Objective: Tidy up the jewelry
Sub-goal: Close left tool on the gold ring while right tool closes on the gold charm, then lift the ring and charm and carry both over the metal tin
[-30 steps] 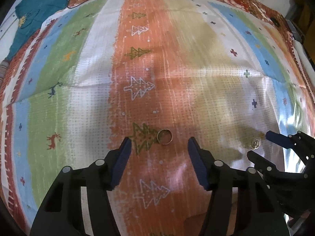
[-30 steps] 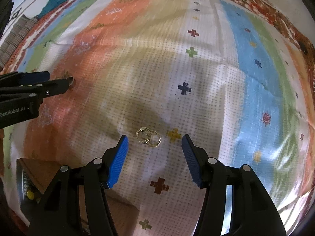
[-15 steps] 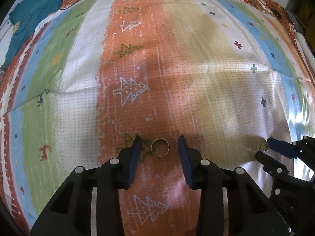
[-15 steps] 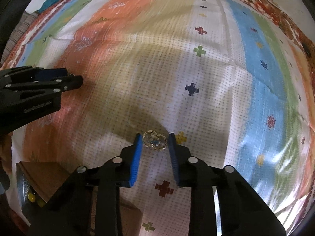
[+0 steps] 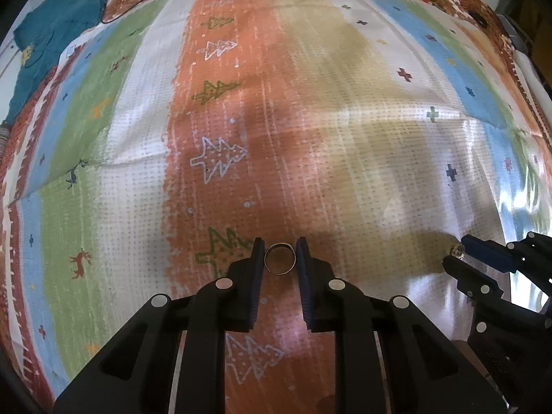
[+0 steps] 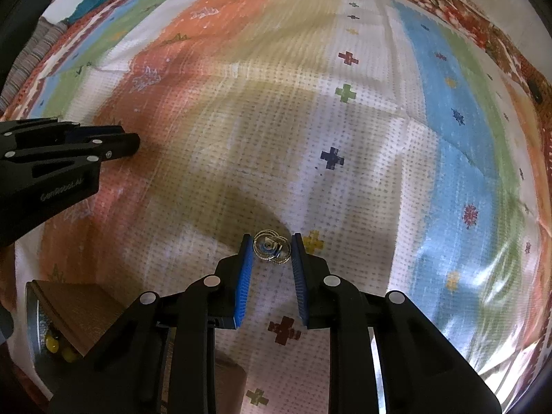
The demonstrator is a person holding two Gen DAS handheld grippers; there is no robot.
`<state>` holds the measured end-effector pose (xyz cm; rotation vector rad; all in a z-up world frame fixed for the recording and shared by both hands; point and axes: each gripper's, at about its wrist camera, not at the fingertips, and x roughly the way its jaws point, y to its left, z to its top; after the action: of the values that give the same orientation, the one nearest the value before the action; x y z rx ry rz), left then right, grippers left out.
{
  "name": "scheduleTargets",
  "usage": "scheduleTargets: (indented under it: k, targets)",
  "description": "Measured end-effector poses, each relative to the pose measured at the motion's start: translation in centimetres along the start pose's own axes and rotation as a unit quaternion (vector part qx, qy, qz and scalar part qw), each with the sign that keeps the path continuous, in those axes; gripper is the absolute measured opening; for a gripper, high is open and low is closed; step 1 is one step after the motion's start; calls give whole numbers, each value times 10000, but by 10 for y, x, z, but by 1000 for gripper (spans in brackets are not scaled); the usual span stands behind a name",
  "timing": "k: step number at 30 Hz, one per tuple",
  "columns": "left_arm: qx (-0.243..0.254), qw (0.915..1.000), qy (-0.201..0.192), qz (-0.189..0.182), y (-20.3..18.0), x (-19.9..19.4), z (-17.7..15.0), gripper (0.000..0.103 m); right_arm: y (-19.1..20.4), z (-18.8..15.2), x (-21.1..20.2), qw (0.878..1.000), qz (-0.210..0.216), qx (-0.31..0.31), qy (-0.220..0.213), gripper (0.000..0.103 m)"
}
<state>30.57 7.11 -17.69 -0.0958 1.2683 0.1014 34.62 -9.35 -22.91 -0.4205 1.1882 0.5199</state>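
Two hand-held grippers point steeply down at a striped cloth (image 5: 310, 103) printed with trees, deer and small crosses, each one closing on a piece of jewelry. The left gripper (image 5: 280, 255) has its dark fingers (image 5: 253, 276) drawn in to a narrow gap on either side of a thin metal ring (image 5: 280, 258), which lies flat on the orange stripe just beside a green tree motif; both pads appear to touch the band's outer edge, and the ring rests on the cloth, not lifted. In the right wrist view, the right gripper (image 6: 270, 252) brings its blue-padded fingers (image 6: 243, 283) together on a pair of gold hoop earrings (image 6: 272, 249) that overlap one another on the pale dotted part of the cloth, next to a yellow cross; the pads sit against the outer rims of the hoops, which fill the gap between them. Each tool shows in the other's camera: the right gripper (image 5: 455, 257) at the far right edge of the left view, with the earrings glinting at its tips, and the left gripper (image 6: 134, 145) at the left edge of the right view. Low in the right view's left corner stands a wooden box (image 6: 79, 314) with yellow beads (image 6: 51, 345) visible at its side. Far off, at the cloth's upper left edge, lies a teal garment (image 5: 51, 34).
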Motion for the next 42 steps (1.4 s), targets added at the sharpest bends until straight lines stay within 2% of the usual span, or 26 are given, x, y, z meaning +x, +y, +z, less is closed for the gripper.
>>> scheduleTargets:
  k: [19, 29, 42]
  targets:
    - [-1, 9997, -159, 182, 2, -36, -20, 18, -6, -7, -33, 9990, 184, 206, -347, 23]
    - [45, 9994, -337, 95, -5, -62, -30, 18, -1, -14, -50, 9982, 188, 198, -527, 23]
    - [211, 9965, -791, -151, -20, -117, -44, 18, 4, -31, -91, 9941, 126, 265, -1042, 23]
